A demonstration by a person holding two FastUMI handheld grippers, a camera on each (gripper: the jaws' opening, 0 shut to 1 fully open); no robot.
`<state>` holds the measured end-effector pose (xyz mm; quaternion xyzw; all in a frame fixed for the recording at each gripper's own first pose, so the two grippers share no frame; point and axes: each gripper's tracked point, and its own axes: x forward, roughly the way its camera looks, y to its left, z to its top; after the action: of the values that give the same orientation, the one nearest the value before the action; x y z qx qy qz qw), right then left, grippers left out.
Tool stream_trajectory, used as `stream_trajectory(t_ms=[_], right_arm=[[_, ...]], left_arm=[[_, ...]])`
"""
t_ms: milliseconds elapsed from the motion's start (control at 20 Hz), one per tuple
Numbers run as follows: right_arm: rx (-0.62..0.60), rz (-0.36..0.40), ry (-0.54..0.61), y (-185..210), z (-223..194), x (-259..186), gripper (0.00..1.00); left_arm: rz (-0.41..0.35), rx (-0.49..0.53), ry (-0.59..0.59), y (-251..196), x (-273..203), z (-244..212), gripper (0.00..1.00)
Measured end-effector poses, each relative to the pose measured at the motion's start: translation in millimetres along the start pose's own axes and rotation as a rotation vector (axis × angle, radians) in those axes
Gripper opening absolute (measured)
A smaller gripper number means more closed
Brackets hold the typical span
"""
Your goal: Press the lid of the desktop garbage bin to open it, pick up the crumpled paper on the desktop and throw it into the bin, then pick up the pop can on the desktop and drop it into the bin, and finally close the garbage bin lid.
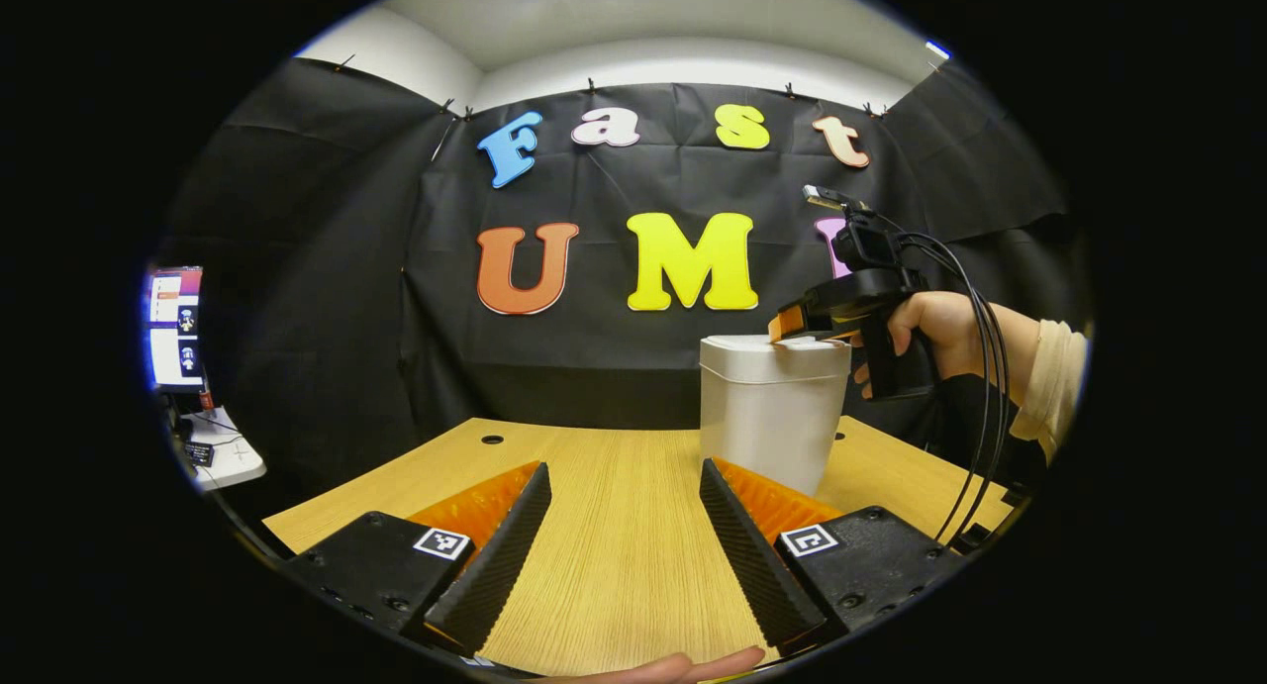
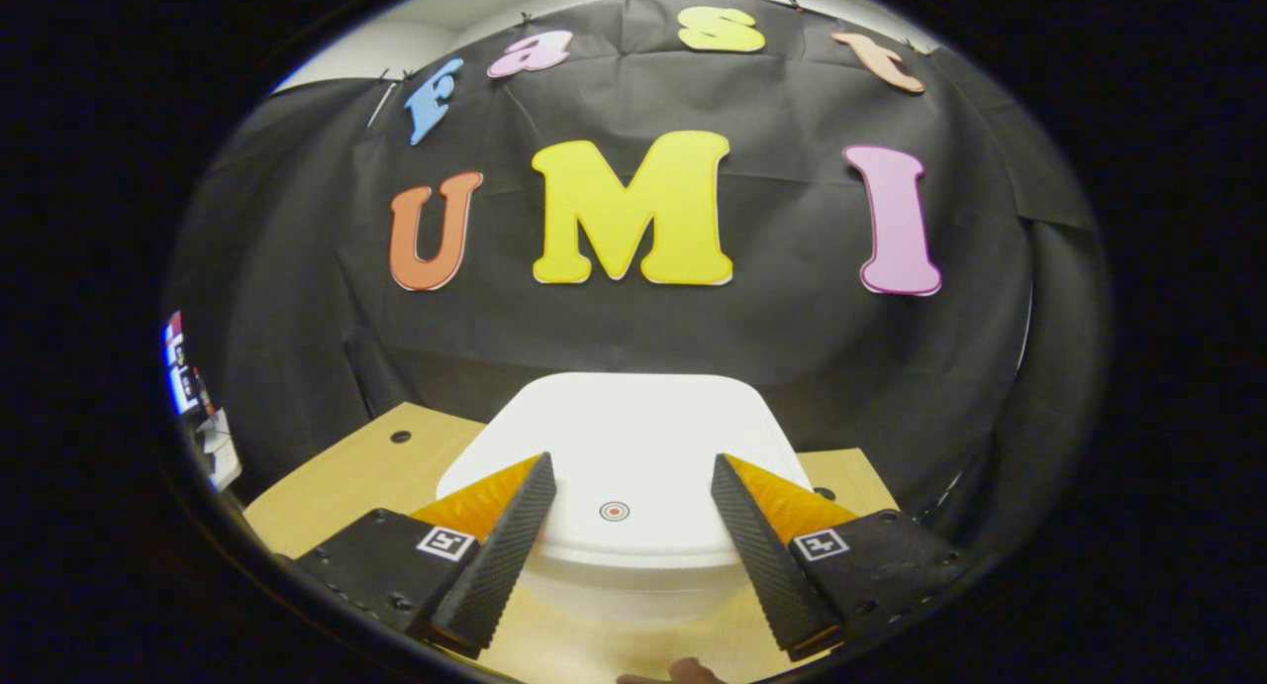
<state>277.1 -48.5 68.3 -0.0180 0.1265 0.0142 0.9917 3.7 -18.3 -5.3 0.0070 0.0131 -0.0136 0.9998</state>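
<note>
The garbage bin (image 1: 770, 412) stands upright on the wooden worktop (image 1: 614, 526), toward its far right part in the left gripper view, with its white lid (image 2: 619, 446) down flat on top.

In the right gripper view the right tongs (image 2: 626, 501) are released, the two fingers spread wide apart, one on each side of the near part of the lid. Between them, on the lid's near edge, sits a small round target mark (image 2: 614, 511). From this view alone it is hard to tell whether the fingers touch the lid or hang just over it. In the left gripper view the same tongs (image 1: 787, 326) come in from the right, held by a hand (image 1: 930, 333) in a light sleeve (image 1: 1054, 377), and their tip lies at the top right edge of the lid, touching it or just beside it. Black cables (image 1: 980, 367) loop down from the tool behind the hand.

The left tongs (image 1: 624, 496) are also released, fingers wide apart with bare worktop between them, held low and near, well apart from the bin. A fingertip (image 1: 683, 667) shows at the bottom edge of that view.

Far left, beyond the worktop, a lit screen (image 1: 175, 328) stands above a small white table (image 1: 228, 451). Two round holes, one (image 1: 492, 439) of them at the far left, pierce the worktop.
</note>
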Motion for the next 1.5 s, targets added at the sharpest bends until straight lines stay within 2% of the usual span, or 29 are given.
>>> stream_trajectory(t_ms=[300,450,650,750,850,1000,1300,1400,1500], right_arm=[[0.042,-0.011,-0.147,1,7,4,1.00],[-0.006,-0.016,-0.160,2,6,3,0.98],[0.002,-0.053,-0.173,-1,8,-17,0.97],[-0.022,-0.068,-0.195,0,7,-33,0.98],[-0.060,-0.131,-0.262,-10,16,-55,0.96],[-0.081,-0.121,-0.314,-2,17,-94,0.96],[-0.077,-0.088,-0.308,-2,-13,-159,0.98],[-0.073,-0.071,-0.311,-3,-26,-176,0.95],[-0.068,-0.059,-0.300,-5,-45,-190,0.98]], left_arm=[[0.013,0.002,0.012,1,4,-5,0.98],[0.018,0.000,0.027,2,9,-13,0.98],[0.031,0.004,0.044,5,14,-19,0.98],[0.036,0.008,0.045,7,14,-19,0.98],[0.042,0.013,0.039,9,14,-17,0.98],[0.048,0.018,0.033,11,14,-16,0.98],[0.040,0.010,0.021,8,12,-14,0.98],[0.037,0.018,0.016,6,12,-12,0.98],[0.041,0.022,0.008,6,11,-10,0.98]])
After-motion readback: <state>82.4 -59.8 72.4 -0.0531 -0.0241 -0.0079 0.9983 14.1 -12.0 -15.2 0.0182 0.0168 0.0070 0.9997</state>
